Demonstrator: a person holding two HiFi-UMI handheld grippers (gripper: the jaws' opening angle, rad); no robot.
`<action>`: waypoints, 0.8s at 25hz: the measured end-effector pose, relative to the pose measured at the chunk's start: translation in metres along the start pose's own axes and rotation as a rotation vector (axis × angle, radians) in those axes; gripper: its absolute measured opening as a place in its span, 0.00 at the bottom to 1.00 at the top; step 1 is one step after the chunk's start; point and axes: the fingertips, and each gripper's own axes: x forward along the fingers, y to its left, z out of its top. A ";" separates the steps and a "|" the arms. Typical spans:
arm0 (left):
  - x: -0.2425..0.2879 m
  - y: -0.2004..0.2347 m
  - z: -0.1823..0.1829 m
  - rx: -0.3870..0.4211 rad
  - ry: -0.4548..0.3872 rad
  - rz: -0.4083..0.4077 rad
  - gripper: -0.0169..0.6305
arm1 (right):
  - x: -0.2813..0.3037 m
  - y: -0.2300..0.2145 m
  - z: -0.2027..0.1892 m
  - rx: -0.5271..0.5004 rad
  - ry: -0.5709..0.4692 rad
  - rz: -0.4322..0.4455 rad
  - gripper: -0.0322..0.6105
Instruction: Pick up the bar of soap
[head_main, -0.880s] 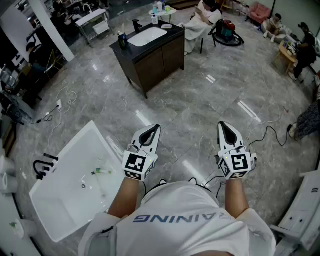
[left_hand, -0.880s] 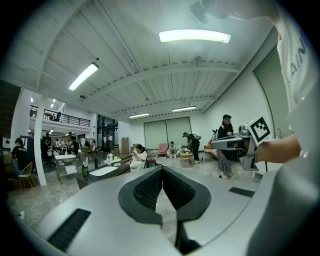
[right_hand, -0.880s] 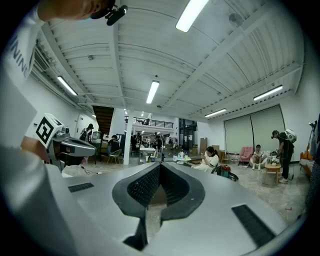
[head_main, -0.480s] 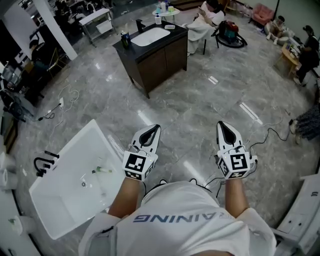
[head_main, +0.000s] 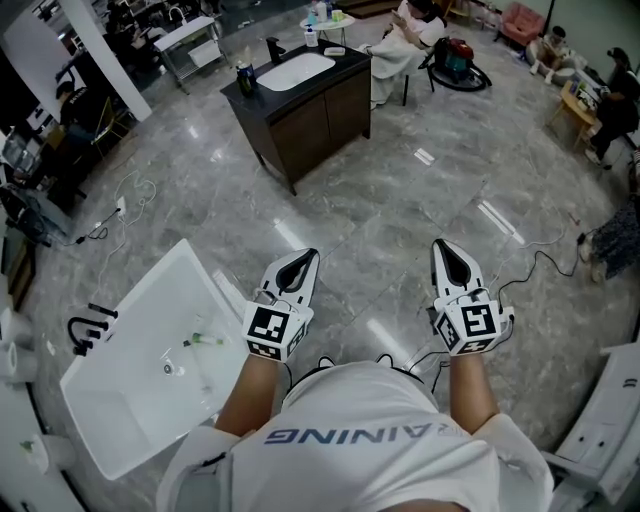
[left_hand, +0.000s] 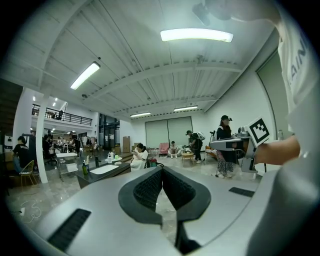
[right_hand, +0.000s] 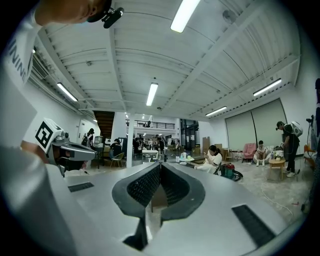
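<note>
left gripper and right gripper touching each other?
Apart. Head view shows bare grey floor between the left gripper and the right gripper.

White, blue-lettered T-shirt (head_main: 380, 455); white left gripper (head_main: 311, 255) and right gripper (head_main: 439, 246).

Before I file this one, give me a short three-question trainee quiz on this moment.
1. True or false: the left tool holds a bar of soap.
2. On which side of the person does the white sink lie? A) left B) right C) straight ahead
3. Fill in: the jaws of the right tool are ___.

Key: 1 false; 2 A; 3 shut.
</note>
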 end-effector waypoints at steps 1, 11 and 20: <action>0.002 -0.001 0.000 0.000 0.003 -0.003 0.04 | -0.001 -0.002 -0.001 0.003 0.003 -0.004 0.08; 0.036 -0.033 0.010 -0.009 0.007 -0.023 0.04 | -0.013 -0.047 -0.008 0.021 0.018 -0.017 0.08; 0.064 -0.072 0.008 0.008 0.049 -0.011 0.04 | -0.024 -0.092 -0.032 0.067 0.033 0.011 0.08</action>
